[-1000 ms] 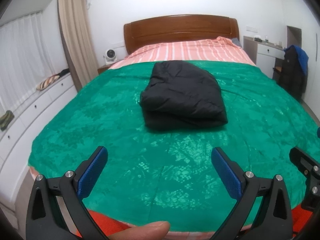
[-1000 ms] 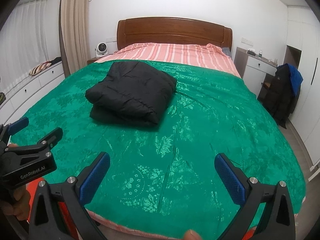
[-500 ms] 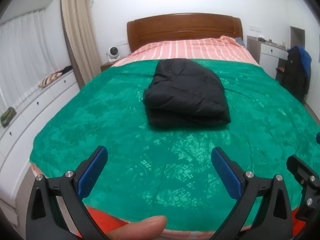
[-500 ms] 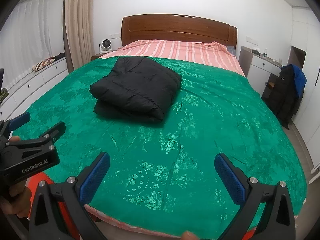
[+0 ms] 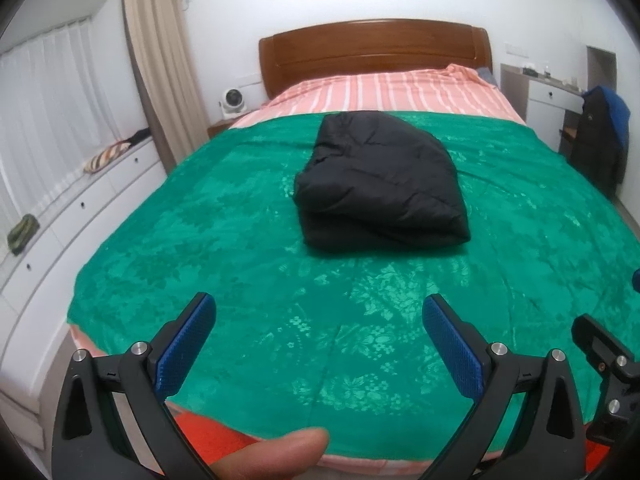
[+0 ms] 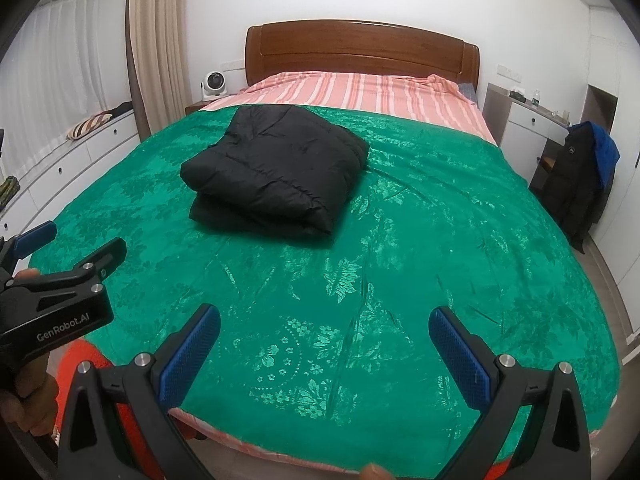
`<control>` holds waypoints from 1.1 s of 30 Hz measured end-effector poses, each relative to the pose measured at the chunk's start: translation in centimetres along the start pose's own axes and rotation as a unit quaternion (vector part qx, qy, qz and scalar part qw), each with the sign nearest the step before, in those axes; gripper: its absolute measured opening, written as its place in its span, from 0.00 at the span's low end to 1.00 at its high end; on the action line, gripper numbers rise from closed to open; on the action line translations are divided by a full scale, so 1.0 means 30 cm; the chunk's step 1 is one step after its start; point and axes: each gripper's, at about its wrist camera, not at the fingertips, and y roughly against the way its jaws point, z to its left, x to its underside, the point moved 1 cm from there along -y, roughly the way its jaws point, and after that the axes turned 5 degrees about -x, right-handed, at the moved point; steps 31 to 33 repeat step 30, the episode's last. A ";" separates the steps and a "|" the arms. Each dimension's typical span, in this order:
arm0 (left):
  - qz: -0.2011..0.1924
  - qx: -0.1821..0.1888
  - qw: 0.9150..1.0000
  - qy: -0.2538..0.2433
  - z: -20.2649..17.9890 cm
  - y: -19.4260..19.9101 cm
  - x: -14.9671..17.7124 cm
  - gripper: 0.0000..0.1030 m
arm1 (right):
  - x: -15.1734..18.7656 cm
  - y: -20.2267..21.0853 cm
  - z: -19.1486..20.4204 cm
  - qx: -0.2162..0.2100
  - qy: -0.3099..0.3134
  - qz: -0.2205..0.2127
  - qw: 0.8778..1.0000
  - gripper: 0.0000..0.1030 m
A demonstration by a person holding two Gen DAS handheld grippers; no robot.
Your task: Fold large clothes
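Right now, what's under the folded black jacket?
The black jacket lies directly on the green bedspread, folded over itself in stacked layers. Whatever sits beneath the lowest layer, or is tucked between the folds, is covered.

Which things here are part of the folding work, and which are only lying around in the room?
Part of the job:
- black padded jacket, folded on the green bedspread
- left tool, open
- right tool, open

Lying about:
- small white fan
- striped cushion
- dark coat hanging by the desk
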 end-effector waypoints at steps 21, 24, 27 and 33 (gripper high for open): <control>0.008 0.026 1.000 -0.004 -0.008 0.007 -0.021 1.00 | -0.021 0.022 -0.009 -0.006 -0.003 -0.007 1.000 1.00; 0.012 0.025 1.000 0.002 -0.007 0.007 -0.020 1.00 | -0.019 0.020 -0.009 -0.005 -0.002 -0.006 1.000 1.00; 0.009 0.026 1.000 0.008 -0.004 0.012 -0.019 1.00 | -0.019 0.014 -0.013 -0.005 -0.004 -0.005 1.000 1.00; -0.001 0.024 1.000 0.006 -0.003 0.019 -0.023 1.00 | -0.021 0.012 -0.021 -0.007 -0.008 -0.005 1.000 1.00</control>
